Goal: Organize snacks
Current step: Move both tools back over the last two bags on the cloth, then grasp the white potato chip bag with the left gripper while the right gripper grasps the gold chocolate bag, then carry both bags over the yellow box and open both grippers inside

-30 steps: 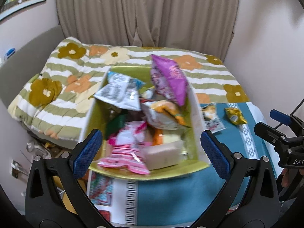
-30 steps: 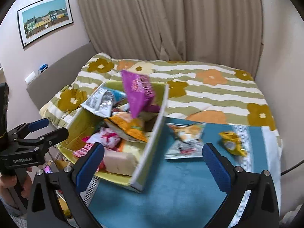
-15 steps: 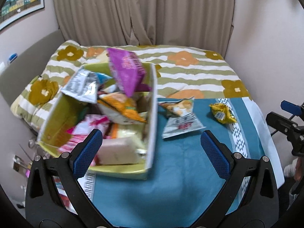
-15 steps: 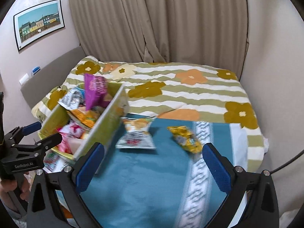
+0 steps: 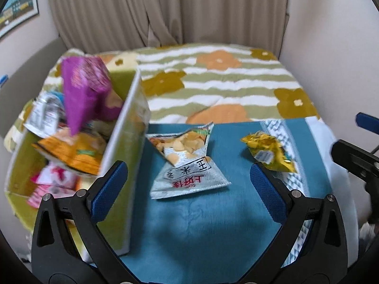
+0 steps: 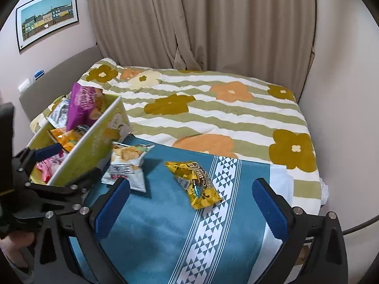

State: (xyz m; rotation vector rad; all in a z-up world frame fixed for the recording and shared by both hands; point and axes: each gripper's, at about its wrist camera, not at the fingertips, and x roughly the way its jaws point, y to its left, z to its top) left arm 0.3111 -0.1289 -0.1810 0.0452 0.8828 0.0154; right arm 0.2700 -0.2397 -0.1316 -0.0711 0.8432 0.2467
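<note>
Crinkled foil chip bag (image 5: 187,165), flat

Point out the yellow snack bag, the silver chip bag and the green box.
yellow snack bag (image 6: 197,184): right wrist view, bag's middle.
silver chip bag (image 5: 187,175): left wrist view, printed lower half.
green box (image 6: 87,151): right wrist view, near side wall.

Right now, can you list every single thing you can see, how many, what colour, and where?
Box: one, yellow-green, left on the blue cloth.
Snack packs in box: several, purple, silver, orange, pink.
Chip packet: one, silver-white, on cloth beside the box.
Yellow packet: one, gold, mid cloth.
Blue cloth: one, teal with white pattern, on bed.
Quilt: one, green stripes, flowers.
Curtain: beige, behind.
Picture: one, on the wall.
Left gripper: blue fingers, open.
Right gripper: blue fingers, open.
</note>
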